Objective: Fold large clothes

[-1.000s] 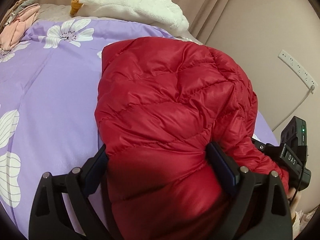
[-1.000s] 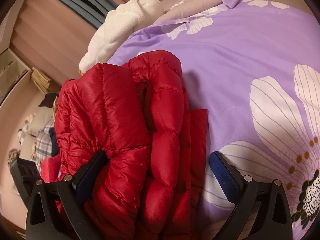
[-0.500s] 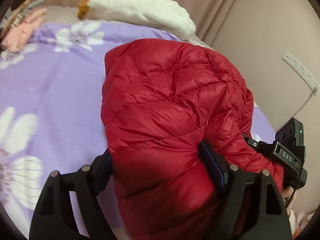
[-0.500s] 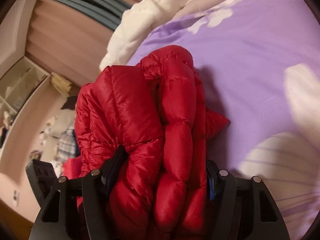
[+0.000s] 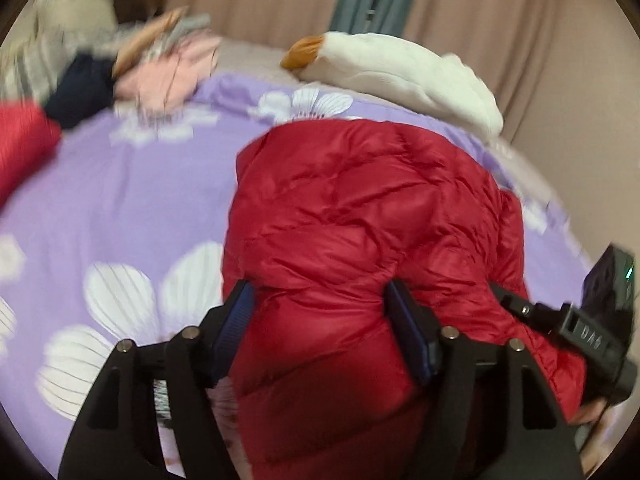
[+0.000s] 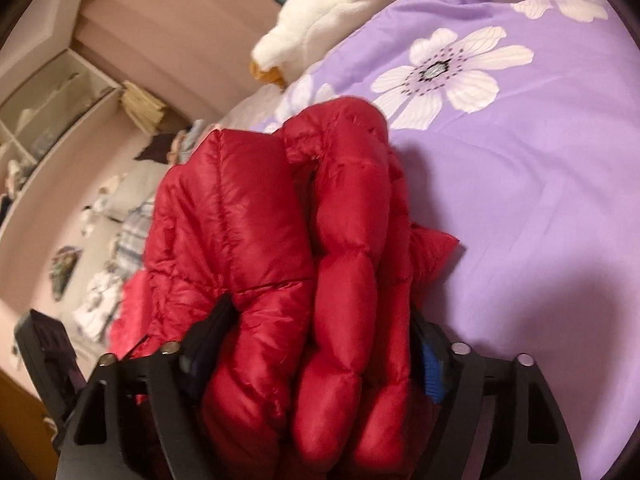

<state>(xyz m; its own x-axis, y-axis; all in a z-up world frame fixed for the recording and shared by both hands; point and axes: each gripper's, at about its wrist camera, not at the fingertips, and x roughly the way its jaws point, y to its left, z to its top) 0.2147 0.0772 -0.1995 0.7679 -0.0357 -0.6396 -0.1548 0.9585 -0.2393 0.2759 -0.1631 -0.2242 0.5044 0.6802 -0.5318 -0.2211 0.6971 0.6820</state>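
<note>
A red quilted down jacket (image 5: 360, 208) is folded into a thick bundle over the purple flowered bed cover (image 5: 120, 208). My left gripper (image 5: 320, 320) grips its near end; the blue pads dent the fabric on both sides and the jaws are closing. In the right wrist view the jacket (image 6: 240, 220) shows its stacked folded edges. My right gripper (image 6: 320, 340) clamps those layers, with the pads sunk into the padding while the jaws are opening slightly. The right gripper's body (image 5: 592, 336) shows at the jacket's right side.
A white plush toy (image 5: 400, 76) lies at the head of the bed. A pile of folded clothes (image 5: 160, 68) and a red folded item (image 5: 20, 140) sit at the far left. Curtains hang behind the bed, and shelves (image 6: 40, 112) line the wall.
Both grippers have closed on the jacket bundle, and the views have swung sideways across the bed. The clothes pile has come into the left wrist view.
</note>
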